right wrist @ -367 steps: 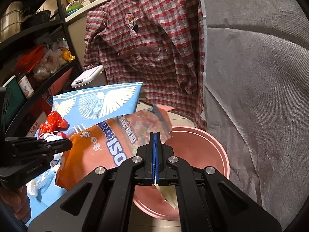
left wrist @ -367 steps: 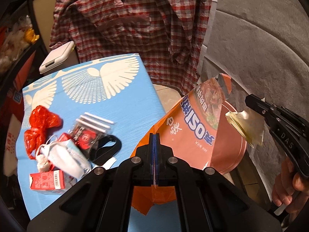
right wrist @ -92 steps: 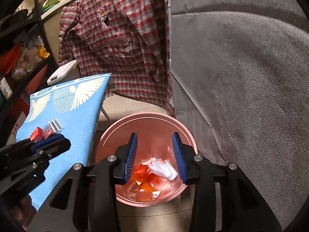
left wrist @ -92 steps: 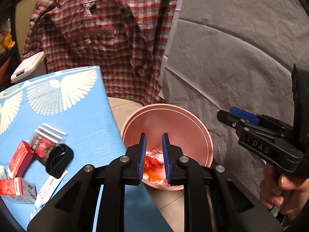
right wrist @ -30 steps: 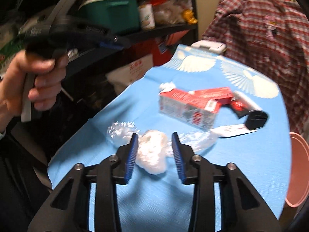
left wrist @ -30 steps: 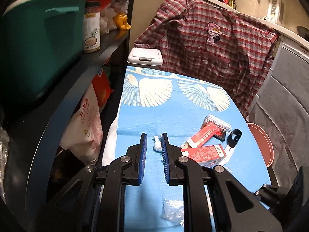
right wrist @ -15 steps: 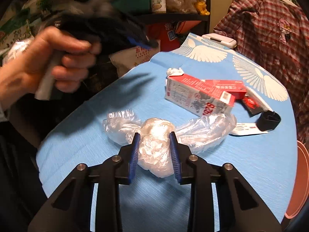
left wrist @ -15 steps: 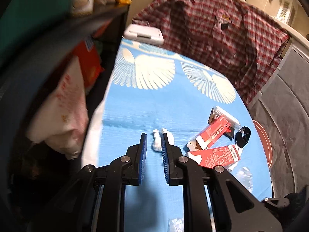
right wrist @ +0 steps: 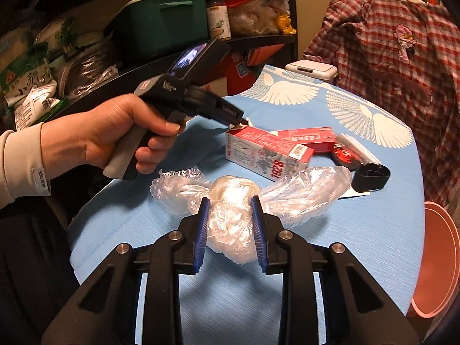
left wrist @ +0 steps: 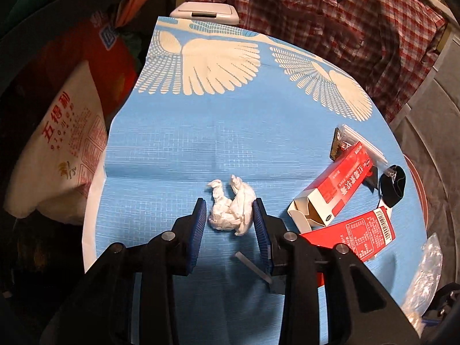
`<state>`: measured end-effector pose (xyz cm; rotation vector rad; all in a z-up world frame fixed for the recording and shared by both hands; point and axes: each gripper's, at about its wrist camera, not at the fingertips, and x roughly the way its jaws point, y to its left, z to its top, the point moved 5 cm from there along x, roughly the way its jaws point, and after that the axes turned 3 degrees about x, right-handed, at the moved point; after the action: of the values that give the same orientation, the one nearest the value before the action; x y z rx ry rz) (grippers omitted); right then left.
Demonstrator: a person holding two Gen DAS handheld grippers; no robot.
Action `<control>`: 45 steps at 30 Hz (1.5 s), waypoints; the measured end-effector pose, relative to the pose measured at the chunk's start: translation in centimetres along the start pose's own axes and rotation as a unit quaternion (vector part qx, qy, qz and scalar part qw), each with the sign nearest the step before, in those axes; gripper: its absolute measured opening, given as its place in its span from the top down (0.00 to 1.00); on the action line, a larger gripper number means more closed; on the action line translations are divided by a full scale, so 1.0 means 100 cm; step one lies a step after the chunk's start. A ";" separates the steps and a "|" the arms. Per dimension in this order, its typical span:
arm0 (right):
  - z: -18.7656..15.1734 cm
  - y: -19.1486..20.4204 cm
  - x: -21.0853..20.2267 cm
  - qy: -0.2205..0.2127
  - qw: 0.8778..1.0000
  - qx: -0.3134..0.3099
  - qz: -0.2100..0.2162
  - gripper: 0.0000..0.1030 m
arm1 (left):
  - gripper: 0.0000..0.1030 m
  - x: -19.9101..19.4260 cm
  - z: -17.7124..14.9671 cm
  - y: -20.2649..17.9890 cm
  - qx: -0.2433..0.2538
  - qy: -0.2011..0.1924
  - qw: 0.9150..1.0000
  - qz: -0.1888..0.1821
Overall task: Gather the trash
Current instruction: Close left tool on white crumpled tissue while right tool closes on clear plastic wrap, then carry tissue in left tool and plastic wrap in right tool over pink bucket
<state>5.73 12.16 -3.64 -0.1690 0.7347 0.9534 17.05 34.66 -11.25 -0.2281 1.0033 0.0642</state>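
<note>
On the left of the right wrist view, the left hand [right wrist: 115, 138] holds its tool over the blue tabletop [right wrist: 359, 230]. In the left wrist view the left tongs [left wrist: 230, 224] sit at lower centre, released, their blue pads either side of a crumpled white tissue [left wrist: 231, 208] lying on the tabletop; whether the pads touch it I cannot tell. To the right of it lie two red cartons [left wrist: 339, 189] and a black band [left wrist: 392, 185], with the pink bin [left wrist: 421, 189] showing at the right edge.

In the right wrist view the right tongs [right wrist: 230, 224] at lower centre are also released, straddling the knotted middle of a clear plastic bag [right wrist: 230, 201] spread on the tabletop, near a red carton [right wrist: 267, 155]; the bin's rim [right wrist: 440, 258] shows at lower right.

The step in hand looks like a double pick-up: each tool is set for closing. Next, I judge, both should clench firmly on the soft trash, lift, then swing right to the bin
</note>
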 end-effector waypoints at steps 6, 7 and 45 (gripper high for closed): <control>0.003 -0.014 -0.014 -0.013 1.000 0.013 -0.012 0.72 | 0.86 -0.010 0.002 -0.007 0.012 -0.009 1.000 0.011; 0.004 -0.018 -0.017 -0.015 1.000 0.017 -0.017 0.72 | 0.87 -0.012 0.003 -0.009 0.013 -0.012 1.000 0.014; 0.000 -0.149 -0.127 -0.095 0.970 0.170 -0.144 0.72 | 0.87 -0.126 0.001 -0.128 0.025 -0.145 0.989 -0.005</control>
<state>12.91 -5.16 1.78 0.1140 0.6646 0.5469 12.38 22.85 1.50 -0.1721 0.7123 0.0616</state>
